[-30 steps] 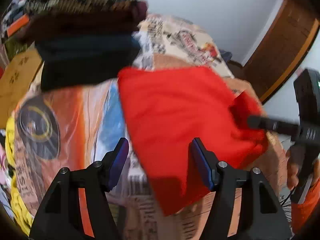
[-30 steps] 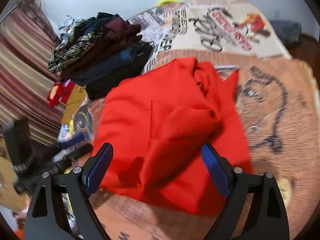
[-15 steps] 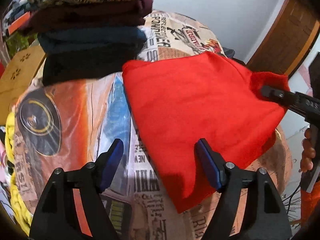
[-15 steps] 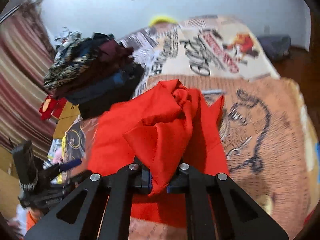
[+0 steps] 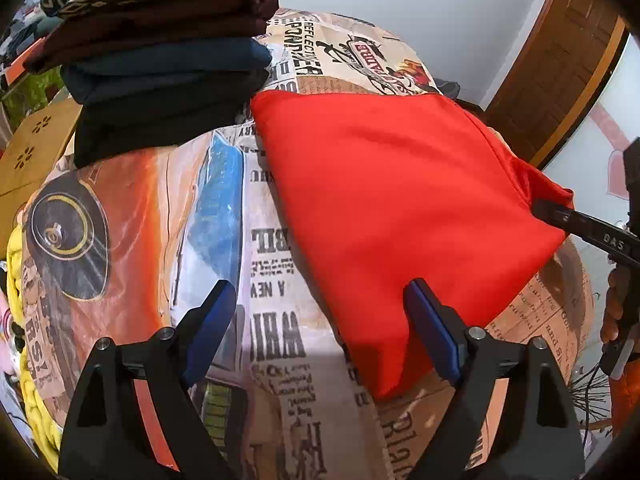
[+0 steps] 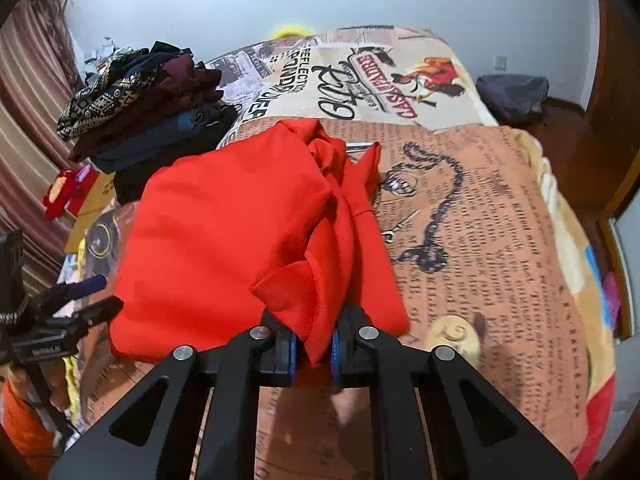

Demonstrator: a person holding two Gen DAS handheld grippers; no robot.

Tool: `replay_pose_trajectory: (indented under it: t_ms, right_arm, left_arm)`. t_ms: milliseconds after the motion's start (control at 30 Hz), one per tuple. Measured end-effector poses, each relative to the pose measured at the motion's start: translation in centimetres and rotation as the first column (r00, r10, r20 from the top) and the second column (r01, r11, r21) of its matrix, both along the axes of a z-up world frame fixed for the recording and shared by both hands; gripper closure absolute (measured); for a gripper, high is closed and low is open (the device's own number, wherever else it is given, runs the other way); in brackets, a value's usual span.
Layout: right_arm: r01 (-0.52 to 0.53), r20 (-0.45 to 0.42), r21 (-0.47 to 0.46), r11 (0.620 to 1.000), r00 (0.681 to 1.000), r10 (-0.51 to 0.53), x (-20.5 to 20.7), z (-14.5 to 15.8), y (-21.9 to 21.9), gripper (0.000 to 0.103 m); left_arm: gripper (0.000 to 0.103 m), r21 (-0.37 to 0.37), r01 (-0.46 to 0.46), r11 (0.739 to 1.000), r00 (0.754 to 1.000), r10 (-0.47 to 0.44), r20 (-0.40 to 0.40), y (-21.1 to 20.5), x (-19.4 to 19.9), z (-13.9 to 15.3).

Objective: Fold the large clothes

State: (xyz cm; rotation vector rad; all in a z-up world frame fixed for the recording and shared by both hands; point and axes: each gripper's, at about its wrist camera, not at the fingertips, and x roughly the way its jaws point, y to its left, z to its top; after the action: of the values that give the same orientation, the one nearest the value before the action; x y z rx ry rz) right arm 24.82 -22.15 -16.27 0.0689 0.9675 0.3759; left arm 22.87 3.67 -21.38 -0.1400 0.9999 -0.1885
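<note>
Red garment (image 6: 224,236): it lies on the bed (image 6: 500,240), partly folded, with a smooth flat side toward the stack of clothes and a bunched ridge on the side of the right gripper.
Right gripper (image 6: 313,350): closed on a fold of the red garment; the cloth comes out between the blue pads and rises a little from the bed there.
Left gripper (image 5: 320,328): wide open, and its jaws have just been opening further. Nothing is pressed between them. The near corner of the red garment lies below the gap, by the right pad; whether the pad touches the cloth I cannot tell.
Stack of folded clothes (image 5: 160,60): dark pieces with a patterned one on top, on the bed, just beside the far corner of the red garment.
Bed cover (image 5: 276,272): printed with newspaper text and pictures.
Person: a hand (image 5: 616,308) holds the handle of the right gripper, at the edge of the left wrist view.
</note>
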Motion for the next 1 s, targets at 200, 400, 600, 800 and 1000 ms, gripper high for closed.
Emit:
replay_pose_trajectory:
  t_ms: [200, 400, 600, 800, 1000]
  right_arm:
    - [0.046, 0.005, -0.061, 0.997, 0.999, -0.046, -0.7, 0.8, -2.5, 0.09]
    - [-0.004, 0.004, -0.067, 0.998, 1.0, 0.004, -0.7, 3.0, -2.9, 0.085]
    - [-0.071, 0.066, -0.023, 0.997, 0.995, 0.073, 0.7, 5.9, -0.6, 0.035]
    - [-0.165, 0.005, -0.015, 0.986, 0.986, 0.165, 4.2, 5.0, 2.2, 0.025]
    - [-0.154, -0.181, 0.036, 0.987, 0.971, 0.158, 8.9, 0.5, 1.9, 0.025]
  left_arm:
    - [0.016, 0.005, -0.013, 1.0, 1.0, 0.013, -0.007, 0.2, -0.1, 0.1]
    - [0.016, 0.03, -0.022, 0.999, 1.0, 0.022, 0.003, 0.0, 0.0, 1.2]
    - [0.016, 0.076, -0.065, 0.995, 0.996, 0.059, 0.069, 0.6, 0.5, 3.7]
    - [0.016, 0.05, -0.104, 0.993, 0.992, 0.1, 0.078, 2.0, 2.3, 5.0]
    - [0.016, -0.048, -0.113, 0.992, 0.994, 0.114, 0.005, 2.9, 4.5, 3.7]
